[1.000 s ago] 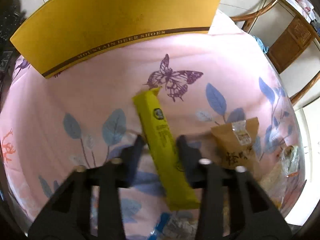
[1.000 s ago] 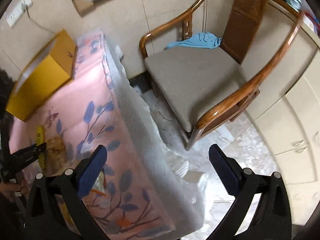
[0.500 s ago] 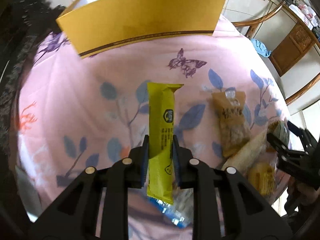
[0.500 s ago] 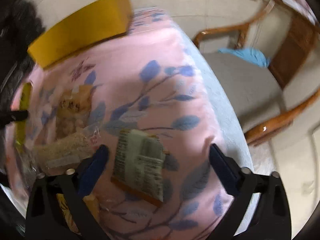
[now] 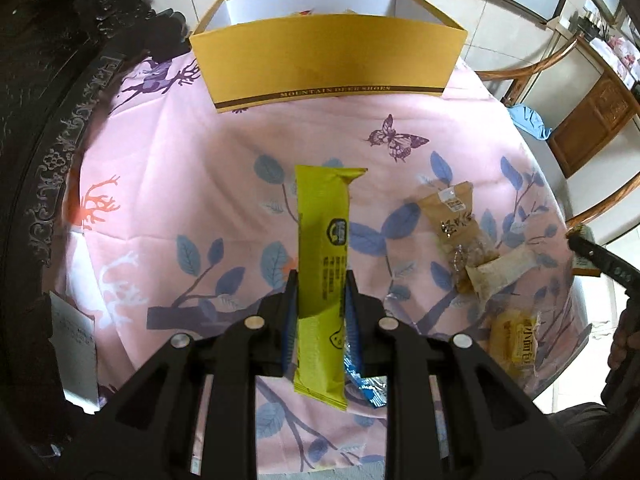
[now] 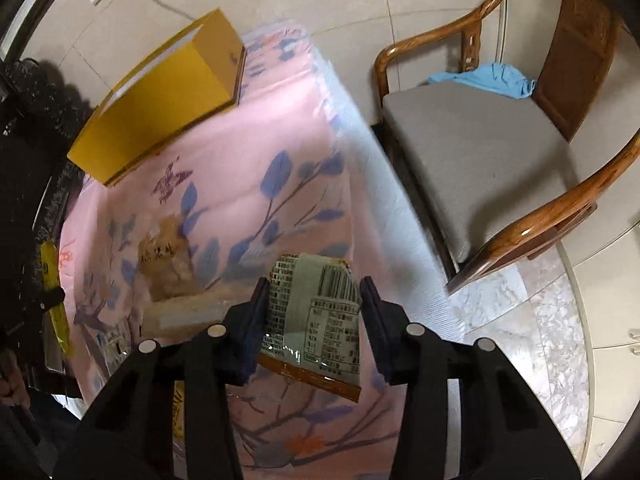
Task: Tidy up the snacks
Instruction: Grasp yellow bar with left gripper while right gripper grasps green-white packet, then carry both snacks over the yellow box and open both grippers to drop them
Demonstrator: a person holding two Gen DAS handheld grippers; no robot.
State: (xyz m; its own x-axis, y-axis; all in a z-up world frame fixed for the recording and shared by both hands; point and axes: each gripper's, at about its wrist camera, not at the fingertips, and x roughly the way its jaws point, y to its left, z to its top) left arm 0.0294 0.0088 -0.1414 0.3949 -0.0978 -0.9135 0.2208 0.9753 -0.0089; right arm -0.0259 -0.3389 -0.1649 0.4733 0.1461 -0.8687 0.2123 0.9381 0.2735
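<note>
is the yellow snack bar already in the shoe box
No, the yellow snack bar is clamped in the left gripper above the pink cloth, well short of the open shoe box.

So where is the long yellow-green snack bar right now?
In the left wrist view the yellow-green snack bar sits clamped between the left tongs, above the pink cloth, pointing toward the yellow shoebox.

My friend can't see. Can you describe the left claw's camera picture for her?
The left claw grips a long yellow-green snack packet above a pink leaf-print tablecloth. An open yellow cardboard shoe box sits beyond it, and more wrapped snacks lie at the right.
</note>
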